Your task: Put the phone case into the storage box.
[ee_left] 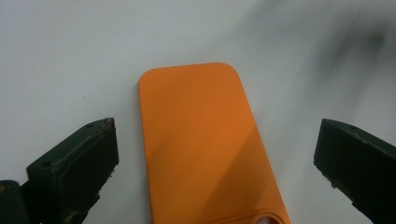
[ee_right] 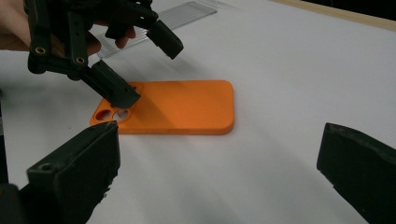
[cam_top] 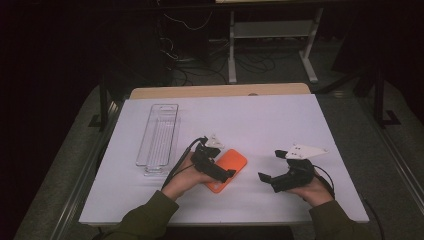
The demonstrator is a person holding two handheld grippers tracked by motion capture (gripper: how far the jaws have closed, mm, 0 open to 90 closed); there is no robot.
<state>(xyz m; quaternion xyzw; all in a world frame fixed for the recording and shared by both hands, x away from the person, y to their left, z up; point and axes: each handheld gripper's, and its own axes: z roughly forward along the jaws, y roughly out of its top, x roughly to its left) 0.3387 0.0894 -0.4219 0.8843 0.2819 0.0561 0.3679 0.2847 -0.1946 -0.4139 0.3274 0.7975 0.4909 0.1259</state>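
Observation:
An orange phone case [cam_top: 231,166] lies flat on the white table, back side up, with its camera cut-outs toward the person. My left gripper [cam_top: 223,169] hovers open over the cut-out end of the orange phone case [ee_left: 205,144], one jaw on each side of it. In the right gripper view the left gripper [ee_right: 150,72] has one fingertip [ee_right: 126,97] down by the cut-outs of the orange phone case [ee_right: 187,106]. My right gripper [cam_top: 270,165] is open to the right of the case, pointing at it, with nothing between its jaws.
A long clear plastic tray [cam_top: 158,140] lies at the left of the white table top [cam_top: 260,120]; the clear plastic tray [ee_right: 180,14] sits behind the left hand. A wooden edge [cam_top: 220,91] runs along the table's far side, with desk legs and cables on the floor beyond.

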